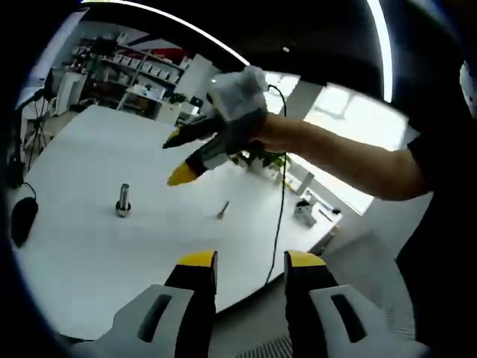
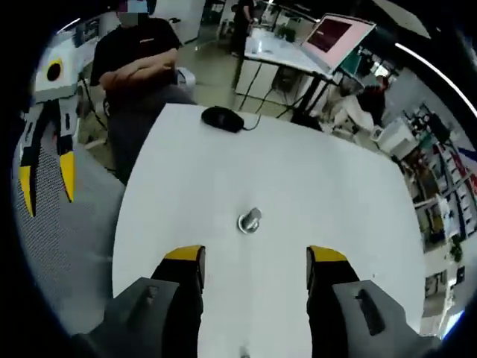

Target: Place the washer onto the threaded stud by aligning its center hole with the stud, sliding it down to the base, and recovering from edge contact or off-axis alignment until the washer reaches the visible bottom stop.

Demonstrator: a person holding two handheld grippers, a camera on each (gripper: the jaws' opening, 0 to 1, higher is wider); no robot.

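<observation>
The threaded stud [image 1: 123,200] stands upright on its round metal base on the white table [image 1: 82,253]; in the right gripper view I look down on the stud [image 2: 250,221] just beyond my jaws. A small grey metal piece [image 1: 223,210] lies right of the stud, too small to tell whether it is the washer. My left gripper [image 1: 252,261] is open and empty, held off the table's near edge. My right gripper [image 1: 177,158], in a gloved hand, hovers above the table, open and empty. In the right gripper view the right gripper [image 2: 256,257] is open, and the left gripper [image 2: 46,183] hangs beside the table's left edge.
A black mouse [image 2: 222,118] with its cable lies at the table's far edge, the mouse [image 1: 22,220] at the left in the other view. A thin black cable [image 1: 279,209] hangs from the right gripper. A person with folded arms [image 2: 141,67] sits beyond the table. Shelves and desks stand behind.
</observation>
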